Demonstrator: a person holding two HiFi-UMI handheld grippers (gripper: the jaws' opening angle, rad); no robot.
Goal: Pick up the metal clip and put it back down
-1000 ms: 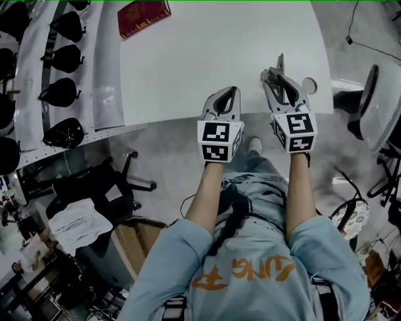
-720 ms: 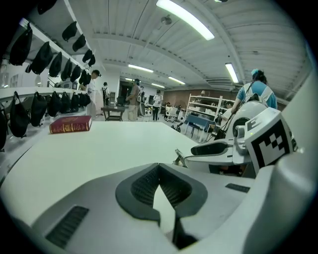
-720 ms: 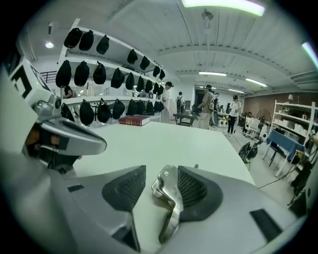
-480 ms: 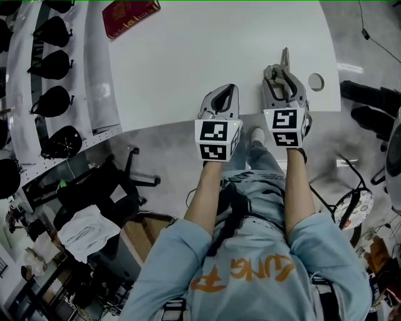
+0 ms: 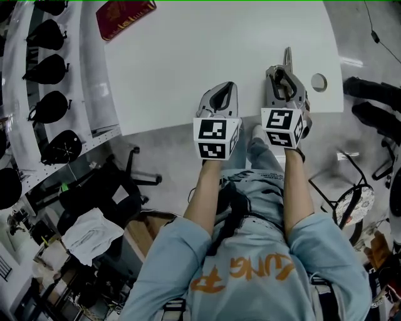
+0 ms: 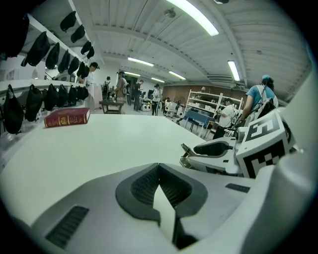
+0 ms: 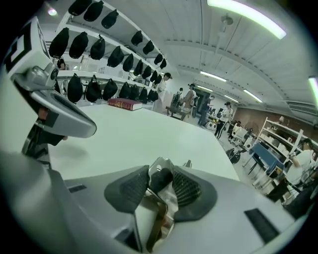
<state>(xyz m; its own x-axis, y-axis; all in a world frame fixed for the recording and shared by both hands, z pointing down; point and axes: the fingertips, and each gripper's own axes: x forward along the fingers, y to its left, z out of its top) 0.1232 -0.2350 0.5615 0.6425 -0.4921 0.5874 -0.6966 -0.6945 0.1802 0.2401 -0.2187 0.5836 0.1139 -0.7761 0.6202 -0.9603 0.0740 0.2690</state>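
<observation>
Pinched between the ribbed pads of the right claw: the metal clip, bright steel with a dark knob up at the pads. Jaws narrow, just now closing in, pads pressed against both sides of it. In the head view, the clip's thin end poking out past the tips over the white table; impossible to tell whether touching the top. Just left of that claw and apart from it, the left claw, pads met at the tips, nothing between. Beneath and ahead of both, bare tabletop. Off to the right claw's right, near the table edge, a round hole. Far ahead and to the left, by the far corner, a red book. Further left again, shelves hung with a row of black bags. Behind the claws, below the near edge, grey floor and a black office chair. Well beyond the table, people standing about, a shelving unit, and long ceiling lights overhead. Left forearm and right forearm stretched straight forward from the body, side by side. Claws tipped downward over the near edge, marker cubes turned up toward the head camera.
</observation>
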